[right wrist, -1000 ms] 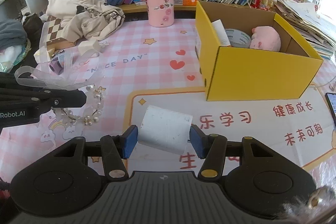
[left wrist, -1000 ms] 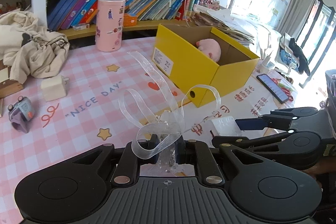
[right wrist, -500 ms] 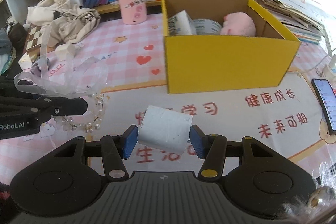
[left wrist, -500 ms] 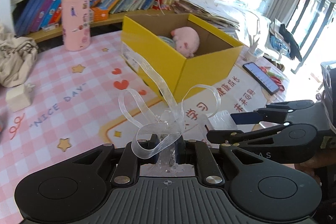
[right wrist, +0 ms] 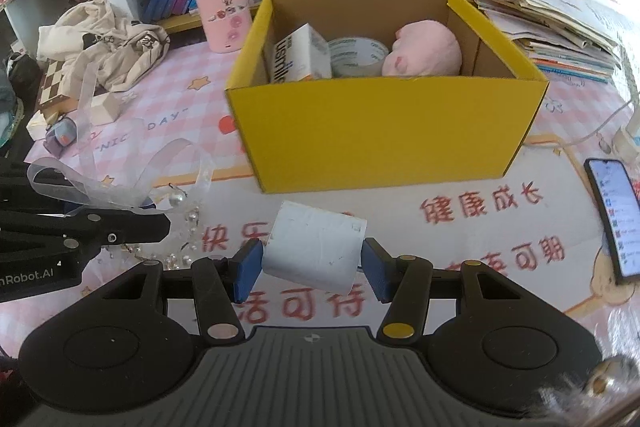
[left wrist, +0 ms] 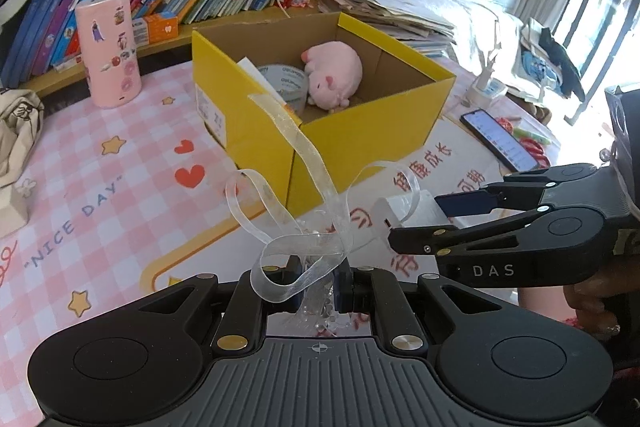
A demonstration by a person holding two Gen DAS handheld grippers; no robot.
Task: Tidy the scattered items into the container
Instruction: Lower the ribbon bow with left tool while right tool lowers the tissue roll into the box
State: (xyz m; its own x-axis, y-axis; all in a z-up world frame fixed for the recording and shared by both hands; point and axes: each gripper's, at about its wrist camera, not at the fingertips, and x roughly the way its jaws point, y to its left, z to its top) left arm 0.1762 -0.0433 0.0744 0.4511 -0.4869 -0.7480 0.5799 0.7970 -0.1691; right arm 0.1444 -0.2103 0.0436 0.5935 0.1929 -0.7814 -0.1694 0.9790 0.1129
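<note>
Closer now, yellow box [right wrist: 384, 131] dead ahead. My right gripper [right wrist: 311, 259] clamps the white block [right wrist: 314, 251], left gripper [left wrist: 318, 281] pinches the ribbon headband [left wrist: 304, 227]; I lift both above the rim before releasing.

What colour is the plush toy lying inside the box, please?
Pink; the plush toy shows best in the left wrist view.

Both grippers now sit closer to the open yellow cardboard box [right wrist: 384, 131], which fills more of each view; its contents, a white carton [right wrist: 300, 57], a grey tape roll [right wrist: 358, 55] and a pink plush toy [right wrist: 424, 53], show more fully than before.
</note>
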